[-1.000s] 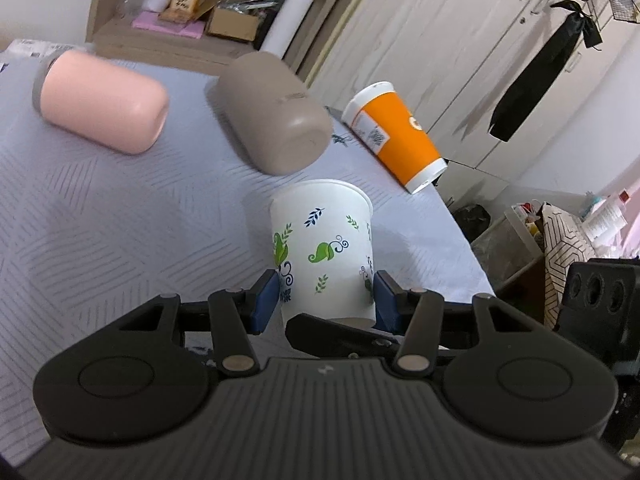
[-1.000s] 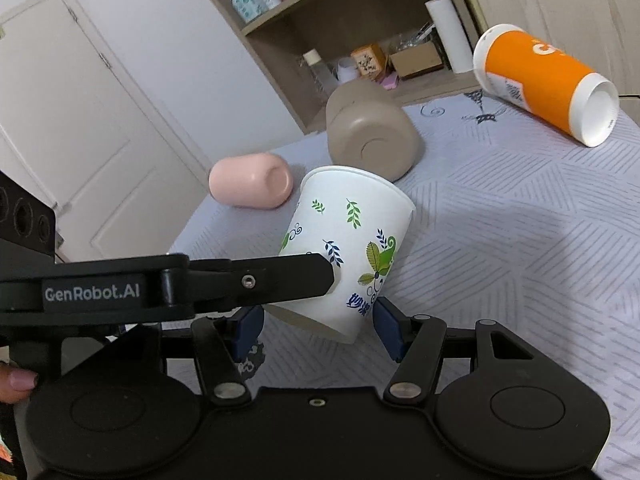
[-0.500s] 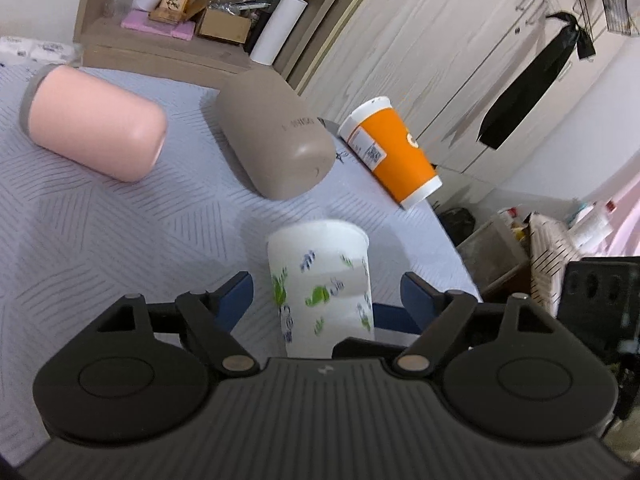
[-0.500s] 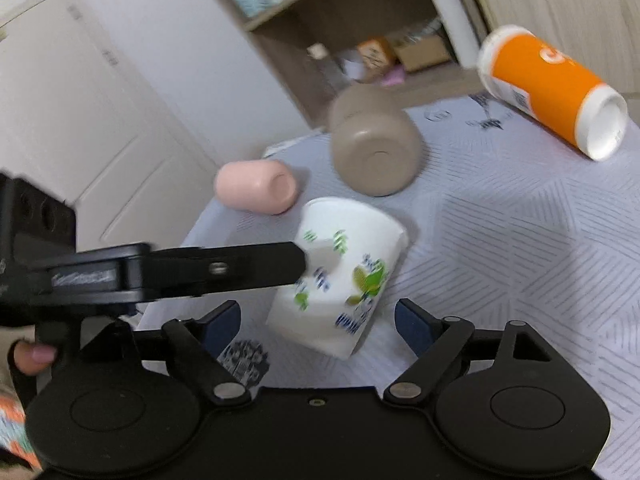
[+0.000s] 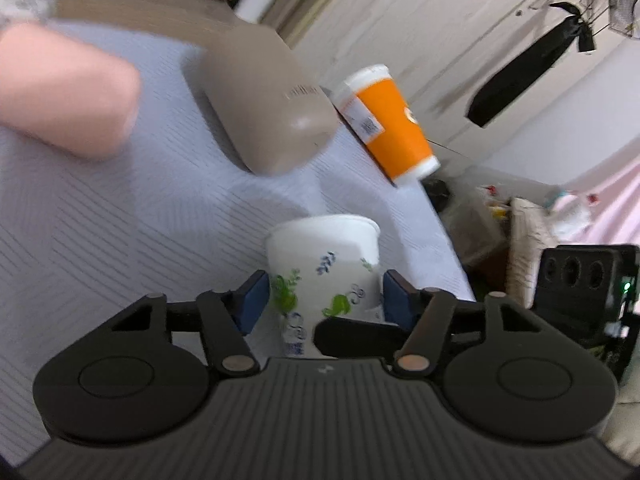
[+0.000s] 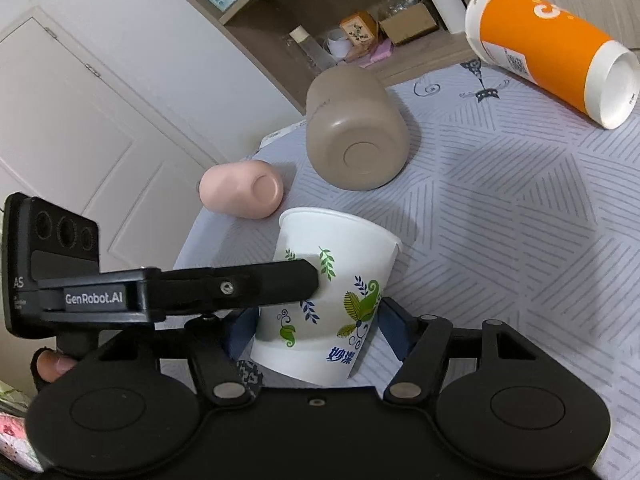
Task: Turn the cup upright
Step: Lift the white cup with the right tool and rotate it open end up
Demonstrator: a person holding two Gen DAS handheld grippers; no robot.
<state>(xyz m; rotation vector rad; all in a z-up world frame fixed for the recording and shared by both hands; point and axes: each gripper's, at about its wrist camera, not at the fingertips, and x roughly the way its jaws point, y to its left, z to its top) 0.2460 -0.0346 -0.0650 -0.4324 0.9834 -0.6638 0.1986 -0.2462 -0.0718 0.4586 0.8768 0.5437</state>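
On grey patterned tablecloth (image 6: 520,208): white paper cup (image 6: 332,300), leaf print, rim up, slightly tilted. Left gripper (image 5: 324,300) and right gripper (image 6: 316,326) both pinch it. Right view alone sharp.

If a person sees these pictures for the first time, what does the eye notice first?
First the white paper cup with leaf prints, mouth up in the foreground, between the blue pads of both the right gripper and the left gripper. Behind it three cups lie on their sides on the grey patterned cloth: a pink cup on the left, a taupe cup in the middle, an orange cup at the far right.
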